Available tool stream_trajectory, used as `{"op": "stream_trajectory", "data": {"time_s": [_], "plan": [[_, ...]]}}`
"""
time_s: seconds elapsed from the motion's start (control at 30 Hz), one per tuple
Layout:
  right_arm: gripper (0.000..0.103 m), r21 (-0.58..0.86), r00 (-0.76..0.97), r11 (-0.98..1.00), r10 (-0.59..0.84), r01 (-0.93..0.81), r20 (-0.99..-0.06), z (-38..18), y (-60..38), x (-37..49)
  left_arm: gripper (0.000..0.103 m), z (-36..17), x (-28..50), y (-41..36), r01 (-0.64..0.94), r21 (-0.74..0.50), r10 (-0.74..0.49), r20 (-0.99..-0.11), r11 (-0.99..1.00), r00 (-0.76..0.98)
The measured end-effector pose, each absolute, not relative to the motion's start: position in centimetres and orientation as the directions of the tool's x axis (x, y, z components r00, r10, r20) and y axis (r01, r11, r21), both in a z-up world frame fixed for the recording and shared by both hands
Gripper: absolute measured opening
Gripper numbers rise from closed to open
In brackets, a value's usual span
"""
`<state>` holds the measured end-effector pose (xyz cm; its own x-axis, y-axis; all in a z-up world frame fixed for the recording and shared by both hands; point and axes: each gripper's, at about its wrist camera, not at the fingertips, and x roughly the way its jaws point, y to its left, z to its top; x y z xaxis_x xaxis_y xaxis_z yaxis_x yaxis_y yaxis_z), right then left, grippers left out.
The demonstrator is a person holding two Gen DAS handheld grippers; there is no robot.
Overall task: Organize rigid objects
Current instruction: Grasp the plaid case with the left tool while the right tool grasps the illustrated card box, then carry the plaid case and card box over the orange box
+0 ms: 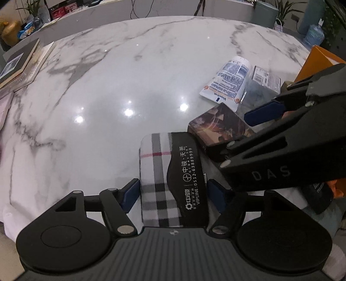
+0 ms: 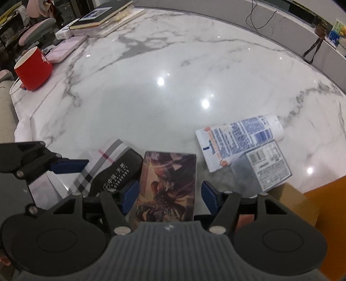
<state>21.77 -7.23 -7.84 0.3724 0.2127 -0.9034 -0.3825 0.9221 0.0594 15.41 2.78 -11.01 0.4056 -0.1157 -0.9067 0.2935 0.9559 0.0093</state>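
White marble with grey veins forms the tabletop [image 1: 112, 71], which carries every item.

Left hand-held gripper [image 1: 172, 193]: points steeply down at the plaid case [image 1: 155, 173], a rounded case with a black printed band. The case lies between the two blue pads. The left pad touches its side; at the right pad a narrow gap is visible. The jaws stand released, not clamped.

Right hand-held gripper [image 2: 169, 194]: straddles the picture box [image 2: 168, 183], a flat box with dark printed artwork. The left pad lies against the box edge; the right pad stands clear of it. The jaws are released.

Item positions, right wrist view:
- Plaid case: at 9 o'clock of the picture box, touching it.
- White tube [image 2: 240, 138] with blue print: at 2 o'clock of the picture box, lying flat.
- Clear box [image 2: 259, 168] with a barcode label: at 3 o'clock, just beside the tube.
- Red mug [image 2: 33, 69]: far at 10 o'clock, upright.
- Books [image 2: 101, 17]: at the far edge, 11 o'clock.
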Motion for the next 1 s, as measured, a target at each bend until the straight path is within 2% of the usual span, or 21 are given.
{"op": "stream_trajectory", "data": {"time_s": [0.17, 0.5, 0.6, 0.63, 0.7, 0.9, 1.0], "plan": [[0.064, 0.059, 0.366, 0.918, 0.214, -0.393, -0.906, -8.4, -7.2, 21.6, 0.083, -11.0, 15.4, 3.4, 0.27, 0.002, -0.113, -0.906, 0.963, 0.409], [0.06, 0.152, 0.333, 0.94, 0.255, -0.305, -0.908, -8.6, -8.0, 22.8, 0.086, -11.2, 15.8, 4.1, 0.206, -0.038, -0.137, -0.86, 0.978, 0.492], [0.059, 0.161, 0.334, 0.941, 0.261, -0.298, -0.906, -8.5, -8.1, 22.8, 0.082, -11.1, 15.8, 4.1, 0.205, -0.042, -0.142, -0.853, 0.978, 0.502], [0.059, 0.164, 0.333, 0.941, 0.262, -0.297, -0.906, -8.5, -8.1, 22.8, 0.076, -11.1, 15.8, 4.0, 0.213, -0.048, -0.152, -0.851, 0.976, 0.503], [0.059, 0.163, 0.333, 0.941, 0.262, -0.298, -0.906, -8.5, -8.1, 22.9, 0.072, -11.0, 15.8, 4.0, 0.216, -0.039, -0.144, -0.855, 0.976, 0.498], [0.058, 0.163, 0.331, 0.939, 0.264, -0.304, -0.906, -8.5, -8.3, 22.8, 0.073, -10.9, 16.1, 4.5, 0.198, -0.024, -0.116, -0.876, 0.98, 0.468], [0.06, 0.148, 0.326, 0.938, 0.253, -0.314, -0.911, -8.6, -7.9, 22.8, 0.078, -11.2, 15.9, 3.9, 0.213, 0.022, -0.086, -0.87, 0.977, 0.486]]}}
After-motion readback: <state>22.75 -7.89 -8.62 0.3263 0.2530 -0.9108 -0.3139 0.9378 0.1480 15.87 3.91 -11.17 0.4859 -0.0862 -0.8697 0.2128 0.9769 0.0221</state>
